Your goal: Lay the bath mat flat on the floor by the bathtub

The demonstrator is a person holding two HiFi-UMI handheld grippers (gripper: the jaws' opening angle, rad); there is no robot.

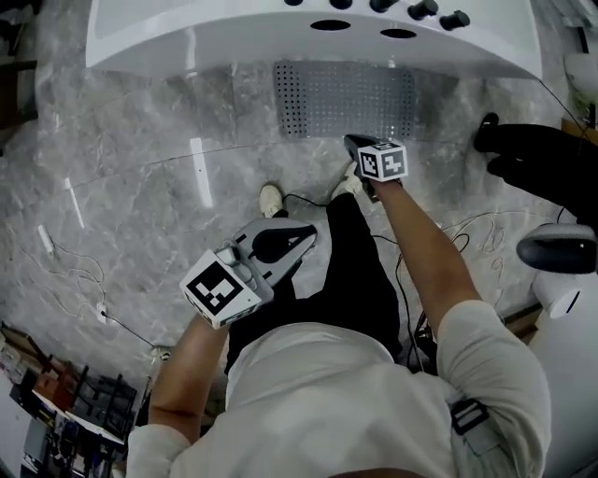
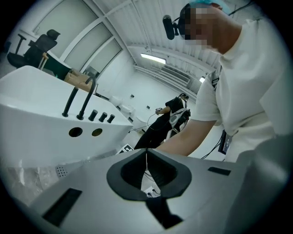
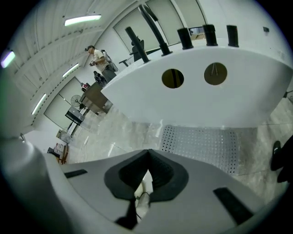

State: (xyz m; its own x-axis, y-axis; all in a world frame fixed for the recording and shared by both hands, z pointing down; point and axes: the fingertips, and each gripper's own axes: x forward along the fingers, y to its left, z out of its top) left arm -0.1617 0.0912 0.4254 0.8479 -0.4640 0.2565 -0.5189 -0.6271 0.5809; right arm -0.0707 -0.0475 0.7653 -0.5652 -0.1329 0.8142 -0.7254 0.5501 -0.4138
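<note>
A translucent grey bath mat point(image 1: 346, 98) with rows of holes lies flat on the marble floor, its far edge against the white bathtub point(image 1: 187, 42). My right gripper point(image 1: 352, 142) hovers just above the mat's near edge, jaws shut on nothing. In the right gripper view the mat point(image 3: 206, 142) spreads beyond the shut gripper point(image 3: 148, 153), under the tub's wall point(image 3: 206, 100). My left gripper point(image 1: 306, 235) is held back by my legs, shut and empty. In the left gripper view, the gripper point(image 2: 146, 153) points past the tub point(image 2: 41, 123), and a corner of the mat point(image 2: 59, 171) shows.
Black taps and knobs point(image 1: 439, 11) stand on the tub's rim. Thin cables point(image 1: 93, 280) trail over the floor at left and right. A black object point(image 1: 537, 159) and a white machine point(image 1: 561, 257) stand at right. Shelves point(image 1: 65, 401) are at lower left. A person point(image 3: 97, 57) stands far off.
</note>
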